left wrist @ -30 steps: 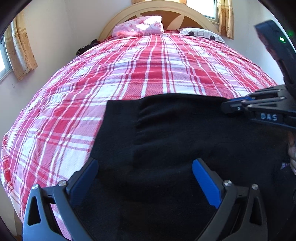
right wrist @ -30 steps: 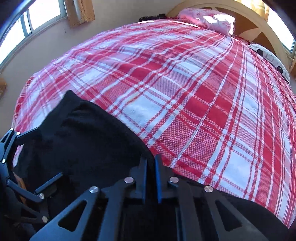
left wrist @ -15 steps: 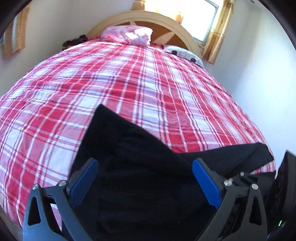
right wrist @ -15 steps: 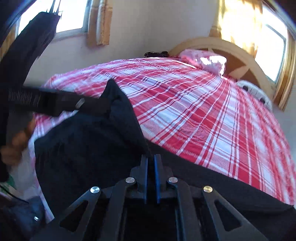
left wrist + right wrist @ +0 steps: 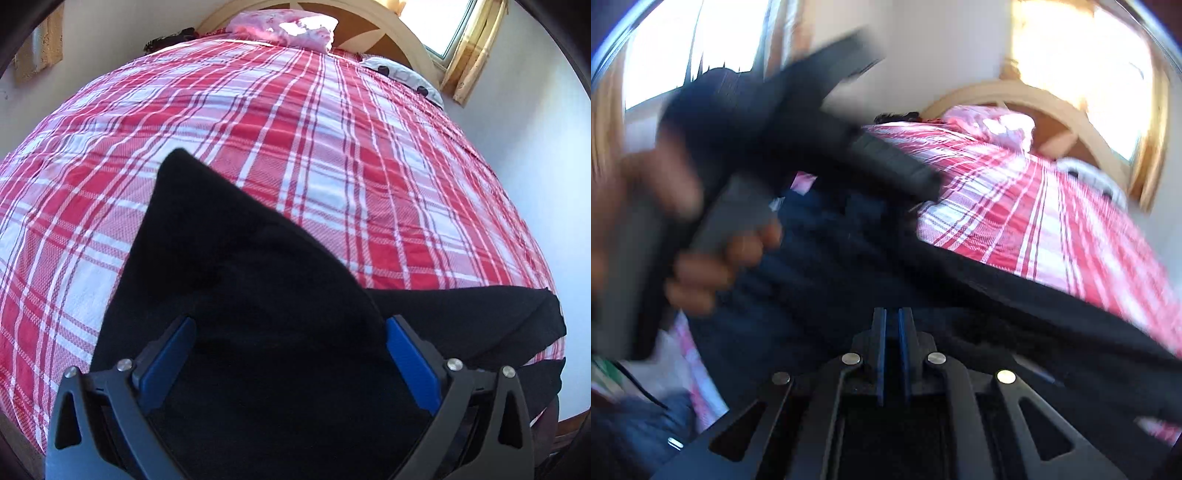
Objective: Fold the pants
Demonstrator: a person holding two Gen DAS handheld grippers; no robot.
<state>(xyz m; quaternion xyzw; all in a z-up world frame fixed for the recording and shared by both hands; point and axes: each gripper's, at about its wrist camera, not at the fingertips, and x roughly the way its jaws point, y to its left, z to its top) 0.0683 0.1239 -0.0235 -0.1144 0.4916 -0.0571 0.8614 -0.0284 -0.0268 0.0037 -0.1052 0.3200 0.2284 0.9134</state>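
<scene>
The black pants [image 5: 255, 302] lay on the plaid bed [image 5: 332, 155]. Right tongs [image 5: 892, 328] pinched cloth; left tongs [image 5: 288, 350] stood spread. Best carry the pinched edge across squarely, keeping it taut.

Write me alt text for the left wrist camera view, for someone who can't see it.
Black pants lie on a red and white plaid bedspread, one corner peaked toward the headboard. The left gripper sits over the fabric, its blue-padded jaws wide apart. A pink pillow lies at the head of the bed.
</scene>
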